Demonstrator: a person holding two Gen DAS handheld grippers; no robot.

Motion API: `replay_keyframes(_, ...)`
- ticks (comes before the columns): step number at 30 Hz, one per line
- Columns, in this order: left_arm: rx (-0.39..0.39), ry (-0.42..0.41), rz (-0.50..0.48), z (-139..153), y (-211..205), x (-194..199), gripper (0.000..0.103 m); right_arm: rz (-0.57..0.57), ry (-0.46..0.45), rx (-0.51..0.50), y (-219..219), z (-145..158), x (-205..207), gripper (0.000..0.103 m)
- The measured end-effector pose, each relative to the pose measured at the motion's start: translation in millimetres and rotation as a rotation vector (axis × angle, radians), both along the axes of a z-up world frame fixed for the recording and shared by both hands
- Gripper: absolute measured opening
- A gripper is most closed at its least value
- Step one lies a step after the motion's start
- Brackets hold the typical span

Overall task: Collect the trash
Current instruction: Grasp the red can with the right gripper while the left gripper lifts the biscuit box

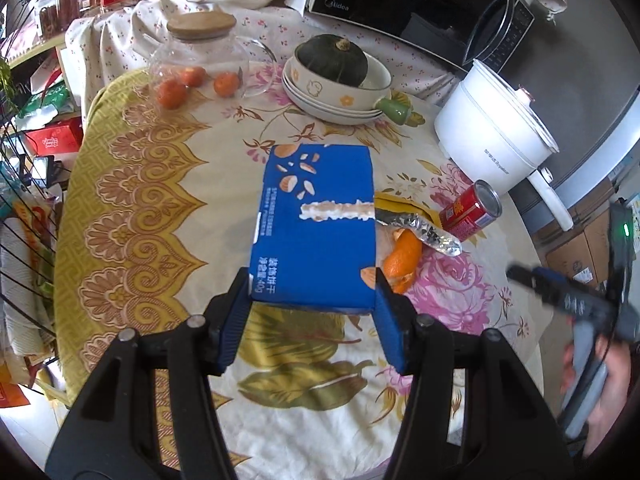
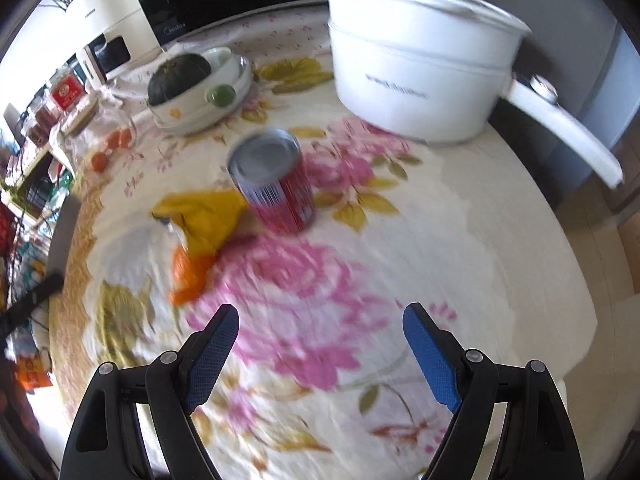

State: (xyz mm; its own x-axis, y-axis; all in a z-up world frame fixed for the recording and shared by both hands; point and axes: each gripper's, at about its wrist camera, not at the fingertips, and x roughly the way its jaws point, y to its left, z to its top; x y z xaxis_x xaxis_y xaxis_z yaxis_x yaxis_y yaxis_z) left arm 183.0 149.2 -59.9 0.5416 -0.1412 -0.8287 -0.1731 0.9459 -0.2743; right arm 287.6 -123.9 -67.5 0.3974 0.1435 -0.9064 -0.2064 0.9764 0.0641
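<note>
My left gripper (image 1: 312,284) is shut on a blue biscuit box (image 1: 316,224) and holds its near end between the blue pads. Right of the box lie an orange peel (image 1: 402,260), a foil wrapper (image 1: 420,228), a yellow wrapper (image 1: 404,204) and a red can (image 1: 472,210) on its side. My right gripper (image 2: 320,328) is open and empty above the tablecloth; it also shows in the left wrist view (image 1: 568,300). Ahead of it lie the red can (image 2: 276,184), the yellow wrapper (image 2: 208,216) and the orange peel (image 2: 188,276), blurred.
A white electric pot (image 1: 496,124) (image 2: 416,64) stands at the right rear. Stacked bowls hold a green squash (image 1: 332,60) (image 2: 176,76). A glass jar (image 1: 200,56) and tangerines (image 1: 172,92) stand at the far left. A microwave (image 1: 420,4) is behind. A wire rack (image 1: 24,200) stands left of the table.
</note>
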Motion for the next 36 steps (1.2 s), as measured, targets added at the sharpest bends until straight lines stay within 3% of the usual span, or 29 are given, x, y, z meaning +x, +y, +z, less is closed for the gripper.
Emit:
replay_keyframes(6,0.036,-0.027,-0.028,13,2,-12,0.059,0.042,-0.04,-0.022,40,6,35,0.084)
replay_keyframes(12,0.027,-0.005,-0.026,9,8,-14,0.059,0.055,-0.023,-0.105,62,-9,59,0.074)
replay_keyframes(14,0.034,-0.001,-0.03,8,7,-14,0.059,0.048,-0.021,-0.112,63,-12,63,0.068)
replay_keyframes(16,0.036,0.0,-0.032,8,6,-14,0.059,0.04,-0.015,-0.118,62,-14,69,0.055)
replay_keyframes(18,0.037,-0.004,-0.036,9,3,-15,0.059,0.047,-0.008,-0.112,60,-14,72,0.054)
replay_keyframes(27,0.064,-0.045,-0.093,21,-24,-17,0.059,0.103,-0.039,-0.144,38,7,40,0.054)
replay_keyframes(36,0.109,-0.064,-0.214,26,-73,-24,0.059,0.11,-0.041,-0.134,-8,27,-12,0.054)
